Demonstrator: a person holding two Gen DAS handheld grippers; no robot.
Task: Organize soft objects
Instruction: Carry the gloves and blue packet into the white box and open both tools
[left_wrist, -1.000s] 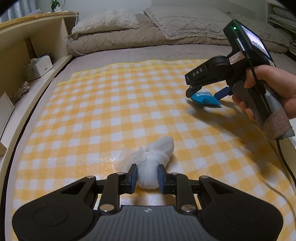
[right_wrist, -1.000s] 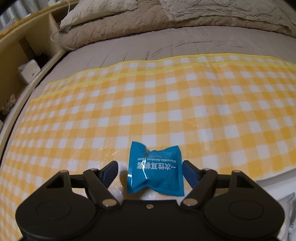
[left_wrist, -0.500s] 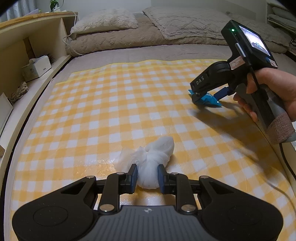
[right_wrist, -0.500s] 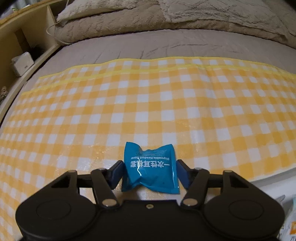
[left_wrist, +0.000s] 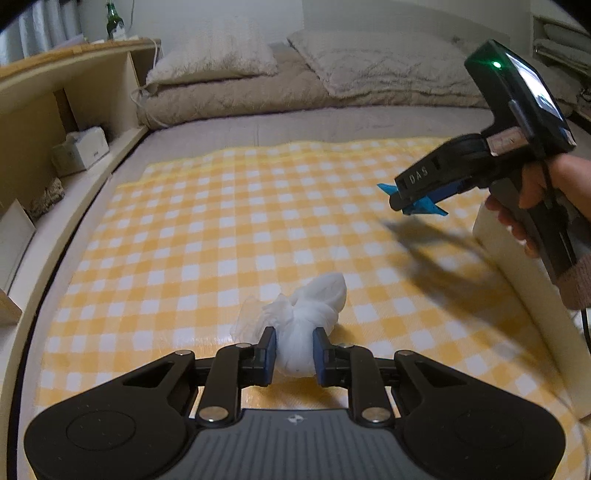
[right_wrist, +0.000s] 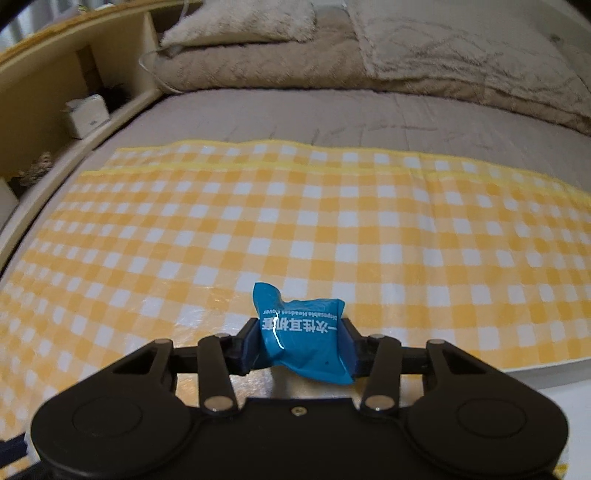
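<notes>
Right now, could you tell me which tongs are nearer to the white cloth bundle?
Left. The left tongs grip the white cloth bundle on the checked sheet. The right tongs are up to its right, closing on the blue packet.

The mat (left_wrist: 207, 236) lies spread over the bed (left_wrist: 295, 125), filling the middle of the left wrist view. Low centre, the cloth bundle (left_wrist: 306, 317) sits on the mat, squeezed between the pads of the left gripper (left_wrist: 294, 349) at the bottom edge. Over at the right, the right gripper (left_wrist: 415, 201) hangs above the mat with the packet (right_wrist: 303, 332) caught between its closing jaws, well apart from the bundle. Behind the mat, along the top of the frame, two pillows (left_wrist: 218, 55) lie side by side. At the left edge runs a shelf (left_wrist: 55, 110) with a box (left_wrist: 79, 149) in it, beside the bed.
</notes>
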